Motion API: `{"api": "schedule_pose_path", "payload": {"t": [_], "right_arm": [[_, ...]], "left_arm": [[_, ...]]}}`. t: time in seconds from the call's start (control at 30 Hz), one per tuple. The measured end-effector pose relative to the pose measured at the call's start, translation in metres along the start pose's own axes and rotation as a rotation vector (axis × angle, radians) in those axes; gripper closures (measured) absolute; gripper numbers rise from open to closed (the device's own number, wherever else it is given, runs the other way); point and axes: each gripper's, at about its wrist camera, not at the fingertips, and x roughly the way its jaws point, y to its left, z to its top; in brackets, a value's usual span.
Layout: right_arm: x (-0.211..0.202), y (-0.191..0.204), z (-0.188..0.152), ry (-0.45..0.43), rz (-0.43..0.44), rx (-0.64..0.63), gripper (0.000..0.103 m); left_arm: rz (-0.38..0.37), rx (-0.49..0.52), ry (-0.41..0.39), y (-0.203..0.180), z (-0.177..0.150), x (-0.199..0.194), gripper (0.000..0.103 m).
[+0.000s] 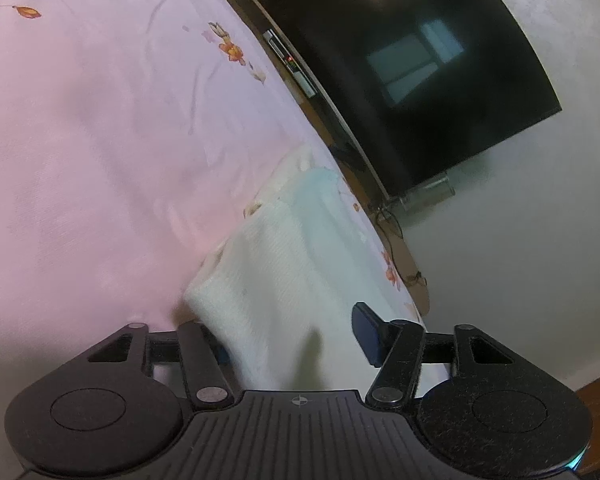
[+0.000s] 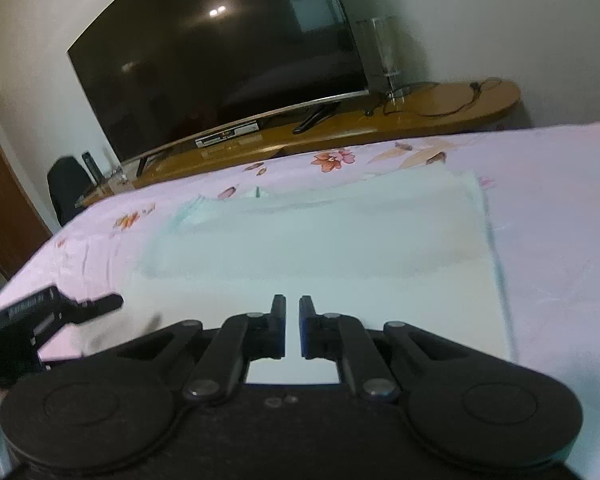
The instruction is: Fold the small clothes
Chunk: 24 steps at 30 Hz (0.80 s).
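A white cloth [image 2: 320,248] lies flat on a bed with a pink sheet [image 2: 560,200] that has orange flowers on it. The cloth has a pale blue edge at the far side. The left claw [image 1: 296,332] is spread wide, and a corner of the cloth sits between its two fingers, with one finger hidden behind the cloth. The right claw [image 2: 293,328] is over the near edge of the cloth. Its fingers are almost together with a thin gap between them, and they pinch nothing. In the right view, the left claw [image 2: 100,304] pokes in from the left side, by the cloth's corner. Behind the bed is a big dark TV [image 2: 220,60] on a long wooden surface [image 2: 440,112].
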Motion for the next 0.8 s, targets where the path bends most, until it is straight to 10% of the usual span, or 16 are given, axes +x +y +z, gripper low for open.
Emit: {"api": "schedule_pose_path", "payload": {"t": [0.17, 0.5, 0.8], "right_arm": [[0.032, -0.001, 0.008, 0.001, 0.030, 0.030, 0.098], [0.068, -0.001, 0.003, 0.070, 0.035, 0.035, 0.103], [0.068, -0.010, -0.001, 0.064, 0.062, 0.061, 0.103]], "left_arm": [[0.012, -0.050, 0.001, 0.017, 0.007, 0.007, 0.087], [-0.005, -0.017, 0.004, 0.012, 0.011, 0.010, 0.088], [-0.055, 0.364, 0.007, -0.063, 0.021, 0.006, 0.095]]}}
